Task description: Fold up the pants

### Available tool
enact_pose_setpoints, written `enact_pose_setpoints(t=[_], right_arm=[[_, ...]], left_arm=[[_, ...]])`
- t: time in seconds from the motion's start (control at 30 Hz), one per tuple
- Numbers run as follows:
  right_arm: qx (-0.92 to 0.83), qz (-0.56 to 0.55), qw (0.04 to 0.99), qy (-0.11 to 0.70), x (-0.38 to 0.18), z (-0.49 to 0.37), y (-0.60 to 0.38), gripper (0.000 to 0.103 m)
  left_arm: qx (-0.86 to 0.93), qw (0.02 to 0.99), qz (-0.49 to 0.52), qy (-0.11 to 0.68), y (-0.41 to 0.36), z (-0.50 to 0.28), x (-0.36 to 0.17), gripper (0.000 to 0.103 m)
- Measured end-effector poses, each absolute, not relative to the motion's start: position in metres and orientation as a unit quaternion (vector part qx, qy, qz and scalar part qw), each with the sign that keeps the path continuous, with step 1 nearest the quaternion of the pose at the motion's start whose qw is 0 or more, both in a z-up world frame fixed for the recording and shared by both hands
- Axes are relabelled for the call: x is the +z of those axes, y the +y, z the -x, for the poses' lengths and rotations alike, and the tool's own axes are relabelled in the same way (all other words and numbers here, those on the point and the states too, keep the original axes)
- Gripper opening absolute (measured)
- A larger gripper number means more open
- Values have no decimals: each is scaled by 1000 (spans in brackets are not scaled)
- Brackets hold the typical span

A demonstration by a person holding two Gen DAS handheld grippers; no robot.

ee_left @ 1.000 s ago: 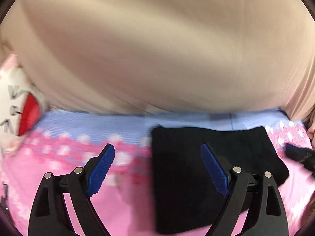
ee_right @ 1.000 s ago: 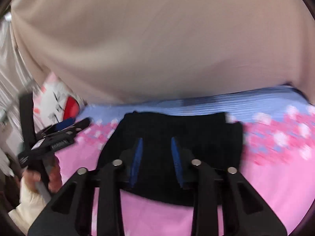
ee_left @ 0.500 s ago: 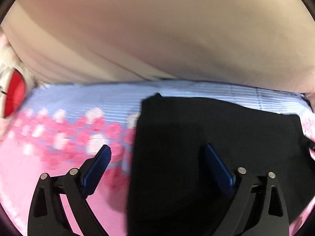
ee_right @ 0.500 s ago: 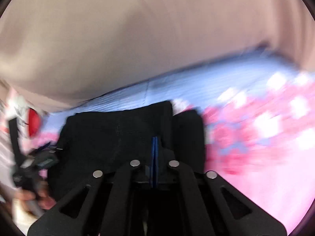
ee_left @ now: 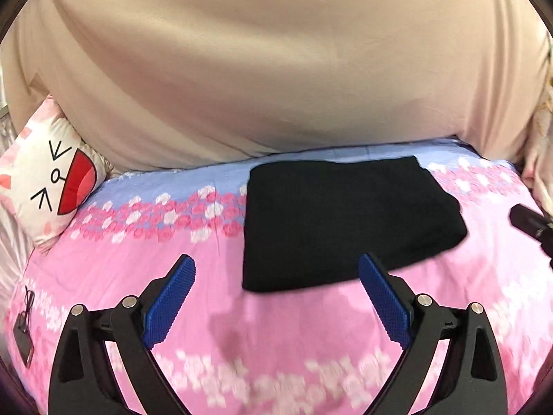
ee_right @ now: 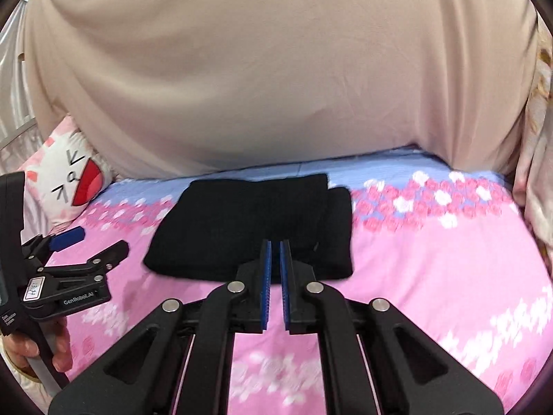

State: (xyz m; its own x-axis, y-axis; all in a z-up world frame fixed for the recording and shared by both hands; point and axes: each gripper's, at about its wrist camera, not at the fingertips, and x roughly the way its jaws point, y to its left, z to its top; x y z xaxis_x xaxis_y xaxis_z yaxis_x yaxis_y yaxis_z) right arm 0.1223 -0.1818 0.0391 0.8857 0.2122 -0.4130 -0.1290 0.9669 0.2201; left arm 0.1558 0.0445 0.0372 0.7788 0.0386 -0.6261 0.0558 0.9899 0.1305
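Pants folded, long axis crosswise on bedspread — left gripper wide apart, right gripper clenched, both empty.

Left hand-held gripper, jaws just widened, nothing between; right hand-held gripper closed, empty

Pink floral bedsheet w/ a blue band along its far edge. Beige drape hangs behind; cartoon-face pillow lies at left. Small dark object w/ cord at left edge, possibly a charger.
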Motion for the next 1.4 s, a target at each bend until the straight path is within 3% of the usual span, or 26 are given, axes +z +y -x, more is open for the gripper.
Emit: enact_pose_setpoints(t=[0.53,1.4], right_arm=[[94,-110,953,267,-9,-72,-169,6],[70,-89,962,250,-4,-54,-150,7]], left_arm=[[-6,925,-55,376,46,-97,7,94],[3,929,-60,365,57,-74,8,94]])
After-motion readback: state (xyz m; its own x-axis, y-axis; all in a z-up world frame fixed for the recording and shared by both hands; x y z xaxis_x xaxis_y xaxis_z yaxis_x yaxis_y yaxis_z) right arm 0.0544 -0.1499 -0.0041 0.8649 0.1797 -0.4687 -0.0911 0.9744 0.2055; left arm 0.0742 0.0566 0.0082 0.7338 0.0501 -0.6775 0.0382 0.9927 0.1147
